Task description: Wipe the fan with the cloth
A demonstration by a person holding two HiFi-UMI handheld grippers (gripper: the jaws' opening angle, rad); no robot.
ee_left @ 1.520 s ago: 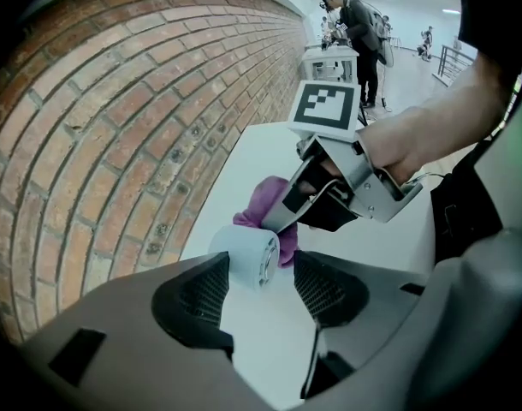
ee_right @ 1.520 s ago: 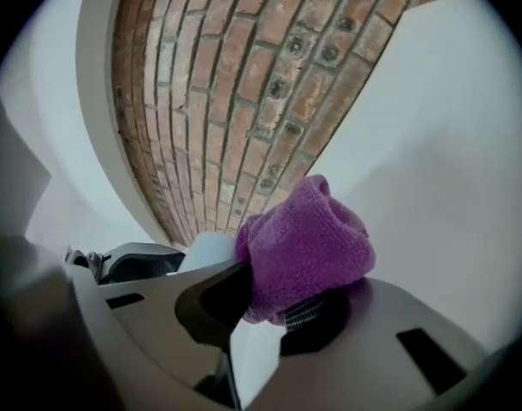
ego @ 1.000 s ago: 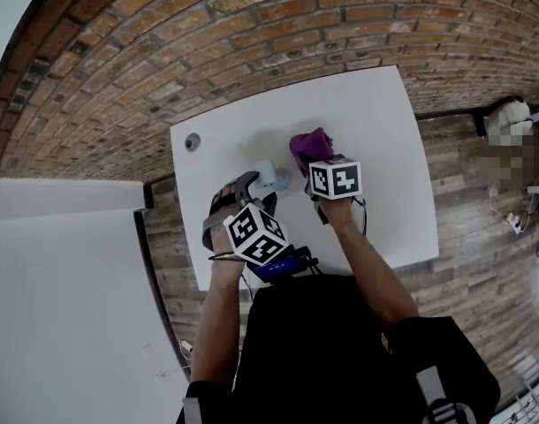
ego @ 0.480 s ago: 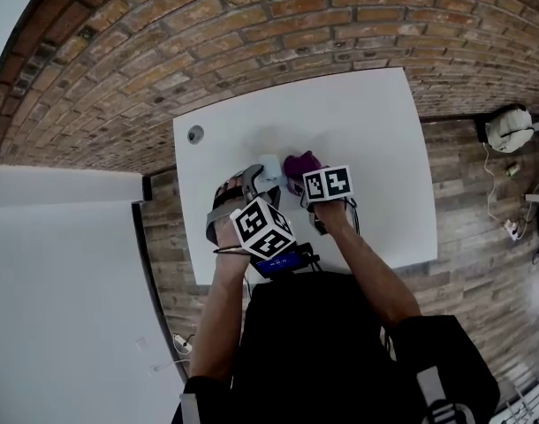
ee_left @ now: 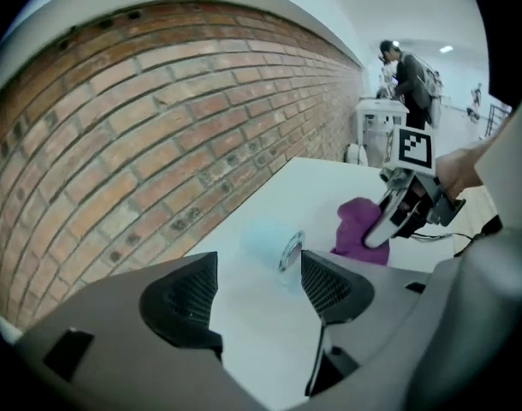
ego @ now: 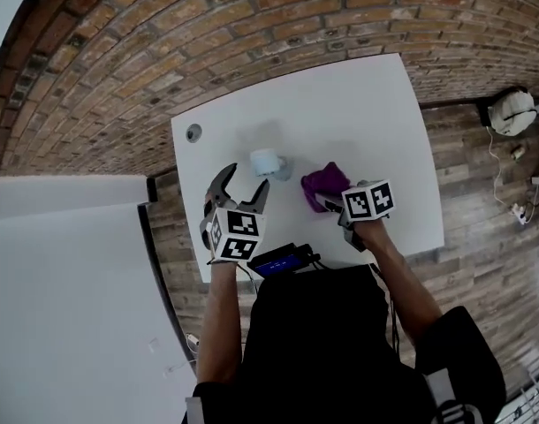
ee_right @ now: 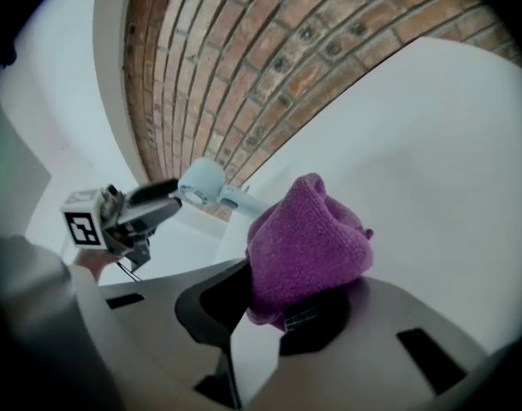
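Only its own view showed the right hand-held gripper [ee_right: 278, 308] clamped on the purple knitted cloth [ee_right: 308, 238]. The left hand-held gripper's [ego: 242, 182] empty jaws had just been opening wide, with the small pale-blue plastic fan [ego: 268, 162] lying on the white tabletop [ego: 358, 113] just beyond.

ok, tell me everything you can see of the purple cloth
The cloth is purple, a soft knitted-looking fabric, bunched into a rounded lump rather than spread flat. The right gripper has its jaws closed on the lower edge, and the bulk bulges out past them. In the head view it sits over the white table, right of the small pale-blue fan and clear of it. Whether it touches the tabletop is unclear.
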